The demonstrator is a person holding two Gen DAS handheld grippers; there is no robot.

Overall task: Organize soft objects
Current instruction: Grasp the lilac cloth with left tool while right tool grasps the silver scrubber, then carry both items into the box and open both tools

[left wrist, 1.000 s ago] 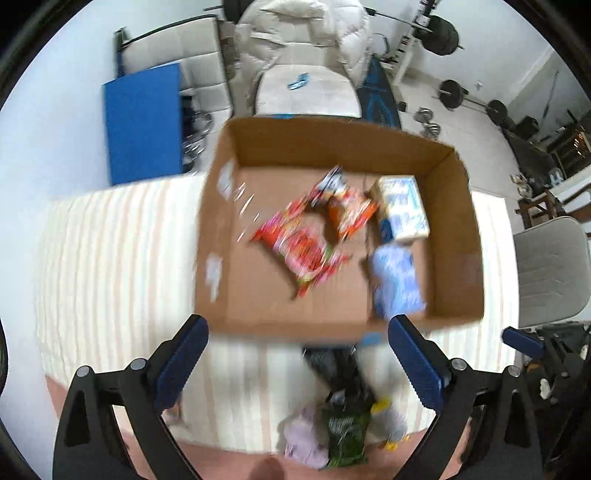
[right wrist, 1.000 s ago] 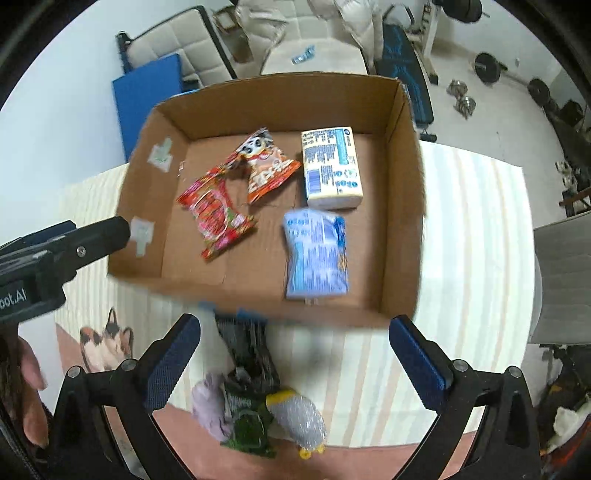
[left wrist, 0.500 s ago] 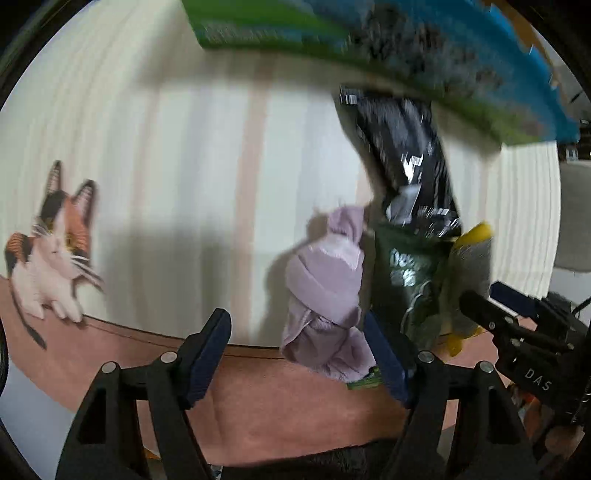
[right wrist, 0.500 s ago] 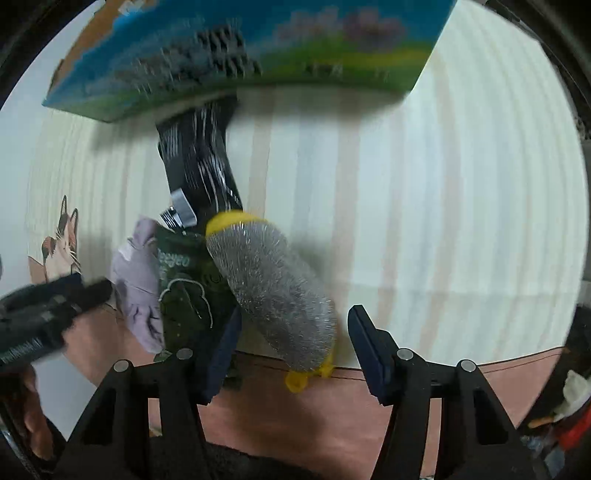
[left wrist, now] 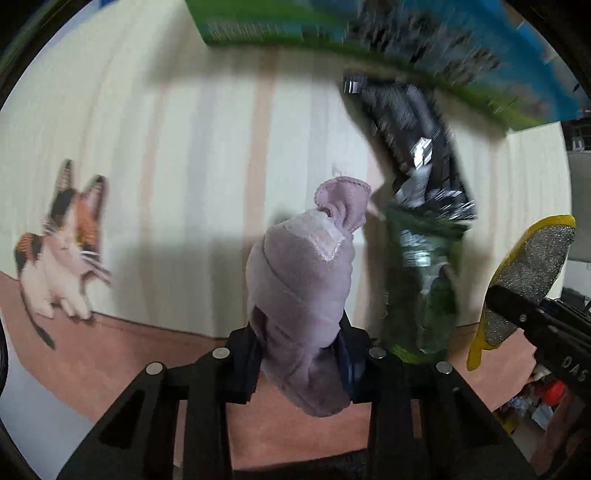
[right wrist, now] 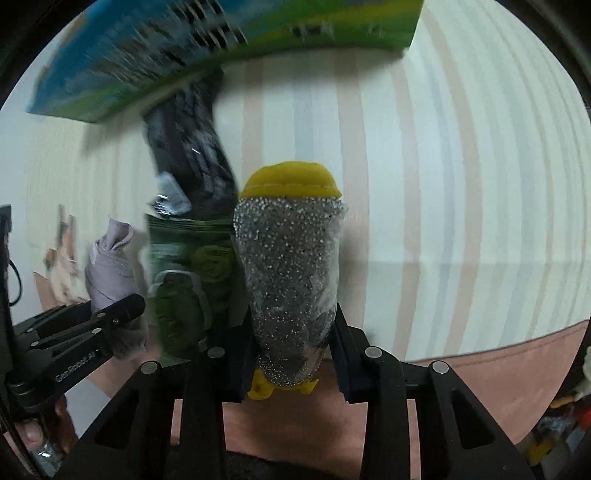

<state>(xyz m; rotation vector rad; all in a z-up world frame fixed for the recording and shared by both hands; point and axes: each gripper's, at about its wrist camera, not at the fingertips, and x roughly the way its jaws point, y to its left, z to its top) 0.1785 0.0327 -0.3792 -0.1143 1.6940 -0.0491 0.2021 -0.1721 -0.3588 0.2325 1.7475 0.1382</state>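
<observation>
Left wrist view: the left gripper (left wrist: 301, 354) is held low over the striped tablecloth (left wrist: 207, 155), its two fingers closed against the sides of a rolled lilac sock (left wrist: 299, 291), which stands up between them and runs forward to a gathered cuff. Just to the right of that claw lies a green packet (left wrist: 424, 280), and beyond it a black foil packet (left wrist: 413, 144) stretches ahead to the printed green-and-blue box side (left wrist: 406, 33) at the far end. Off to the left, well apart from the claw, a calico cat (left wrist: 62, 251) is printed on the cloth. In the right wrist view the right gripper (right wrist: 291, 354) is likewise low and level, its fingers pressed on a silver scrubbing sponge (right wrist: 288, 280) with a yellow backing; the sponge fills the gap between them and points forward. The green packet sits just to the left of this claw, touching the sponge, with the black packet ahead of it reaching under the box. Farther left the left gripper with its sock shows side-on, near the green packet.
</observation>
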